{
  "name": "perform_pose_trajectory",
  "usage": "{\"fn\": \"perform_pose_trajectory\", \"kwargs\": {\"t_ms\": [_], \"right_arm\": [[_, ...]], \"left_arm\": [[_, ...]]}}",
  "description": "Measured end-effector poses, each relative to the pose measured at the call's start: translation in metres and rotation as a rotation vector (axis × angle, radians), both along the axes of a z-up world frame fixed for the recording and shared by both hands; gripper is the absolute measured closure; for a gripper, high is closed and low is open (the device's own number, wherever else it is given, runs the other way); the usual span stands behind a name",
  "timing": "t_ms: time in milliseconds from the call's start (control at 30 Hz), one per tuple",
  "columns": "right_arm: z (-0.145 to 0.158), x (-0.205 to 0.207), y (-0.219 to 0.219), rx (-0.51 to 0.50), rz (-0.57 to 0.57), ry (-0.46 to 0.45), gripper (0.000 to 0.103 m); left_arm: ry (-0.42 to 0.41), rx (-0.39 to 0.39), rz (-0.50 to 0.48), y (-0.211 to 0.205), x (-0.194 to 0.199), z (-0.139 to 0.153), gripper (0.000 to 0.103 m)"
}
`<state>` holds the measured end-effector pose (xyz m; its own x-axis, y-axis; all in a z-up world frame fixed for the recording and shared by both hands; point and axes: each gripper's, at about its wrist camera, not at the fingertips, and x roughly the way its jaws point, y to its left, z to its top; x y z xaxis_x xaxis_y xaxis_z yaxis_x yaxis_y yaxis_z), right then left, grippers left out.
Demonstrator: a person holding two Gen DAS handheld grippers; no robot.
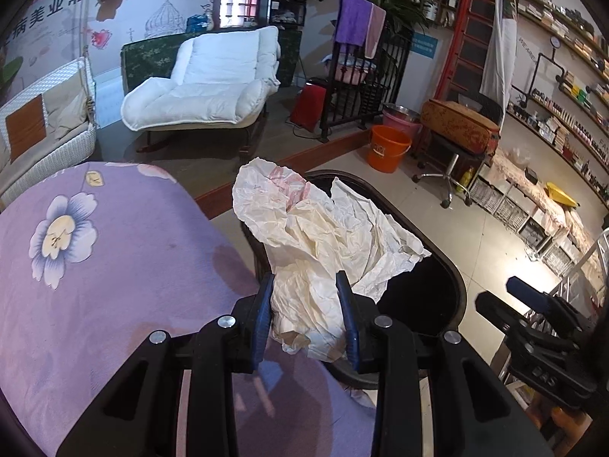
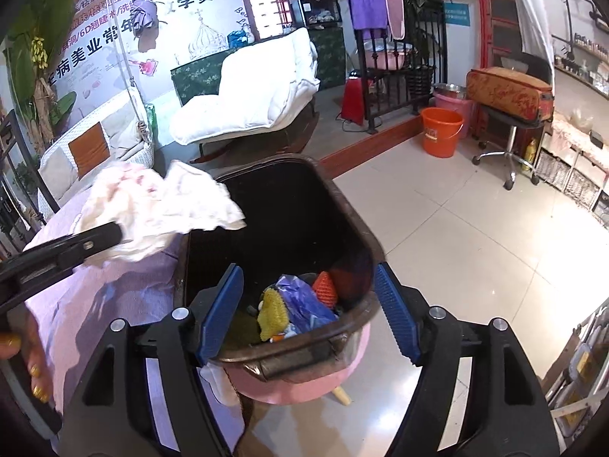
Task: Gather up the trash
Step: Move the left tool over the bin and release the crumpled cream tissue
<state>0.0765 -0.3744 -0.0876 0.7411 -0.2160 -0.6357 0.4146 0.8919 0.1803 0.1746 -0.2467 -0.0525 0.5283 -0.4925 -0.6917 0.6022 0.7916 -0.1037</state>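
Observation:
My left gripper (image 1: 304, 285) is shut on a crumpled white paper bag (image 1: 323, 236) with faint red print. It holds the bag at the near left rim of a dark bin (image 1: 449, 266). In the right wrist view the paper bag (image 2: 160, 209) hangs at the bin's left edge, over the purple cloth. The bin (image 2: 342, 198) sits on a pink stool (image 2: 304, 384) and holds several pieces of trash: a yellow net (image 2: 272, 312), a blue plastic bag (image 2: 304, 301) and an orange net (image 2: 325, 289). My right gripper (image 2: 308, 278) is open and empty above the bin's near rim.
A purple flowered cloth (image 1: 114, 266) covers the surface left of the bin. A white lounge chair (image 1: 205, 80), an orange bucket (image 1: 388, 148), a wheeled stool (image 1: 453, 160) and wall shelves (image 1: 563, 114) stand around the tiled floor (image 2: 475, 236).

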Motion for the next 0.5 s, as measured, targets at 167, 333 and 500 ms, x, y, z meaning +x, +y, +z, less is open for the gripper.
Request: {"fn": "perform_pose_trajectory", "kwargs": {"t_ms": [167, 333, 500], "right_arm": [[0.004, -0.019, -0.007, -0.015, -0.044, -0.008, 0.028], [0.009, -0.035, -0.019, -0.023, -0.09, -0.015, 0.027], [0.012, -0.045, -0.029, -0.016, -0.132, -0.023, 0.026]], "left_arm": [[0.025, 0.027, -0.04, -0.023, 0.003, -0.007, 0.07], [0.045, 0.074, -0.069, -0.044, 0.007, -0.02, 0.07], [0.066, 0.111, -0.097, -0.06, 0.01, -0.027, 0.07]]}}
